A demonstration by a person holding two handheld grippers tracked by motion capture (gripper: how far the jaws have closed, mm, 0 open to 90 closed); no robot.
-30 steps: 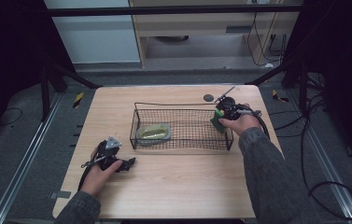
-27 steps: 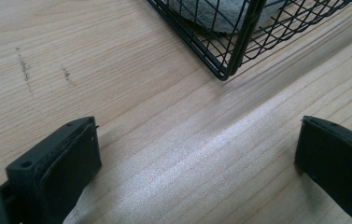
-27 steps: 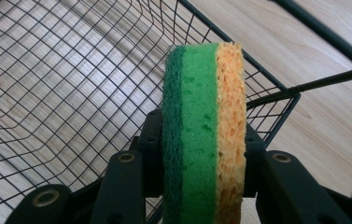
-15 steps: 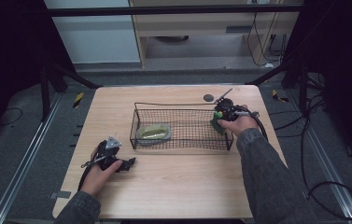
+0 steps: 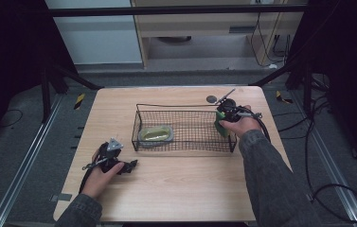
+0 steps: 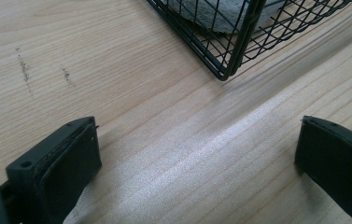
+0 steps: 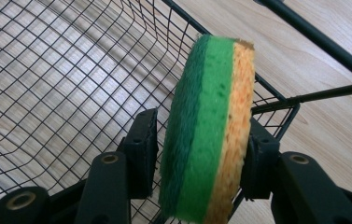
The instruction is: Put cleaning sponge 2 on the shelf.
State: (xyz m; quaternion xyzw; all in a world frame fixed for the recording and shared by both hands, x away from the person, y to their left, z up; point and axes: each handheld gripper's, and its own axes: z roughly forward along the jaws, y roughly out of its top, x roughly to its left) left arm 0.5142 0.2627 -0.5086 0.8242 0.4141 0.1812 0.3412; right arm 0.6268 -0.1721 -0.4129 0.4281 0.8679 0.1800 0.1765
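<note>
Right gripper (image 7: pixel 197 154) jaws just opened above wooden table (image 5: pixel 190 189).

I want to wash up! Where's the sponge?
The sponge stands on edge between the right claw's jaws, inside the basket's right end in the high view.

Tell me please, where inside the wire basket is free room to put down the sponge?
The basket floor is bare from the grey dish at its left end across to the right wall, where the right gripper, jaws just opening, has the sponge between them. Only the left end is crowded.
</note>
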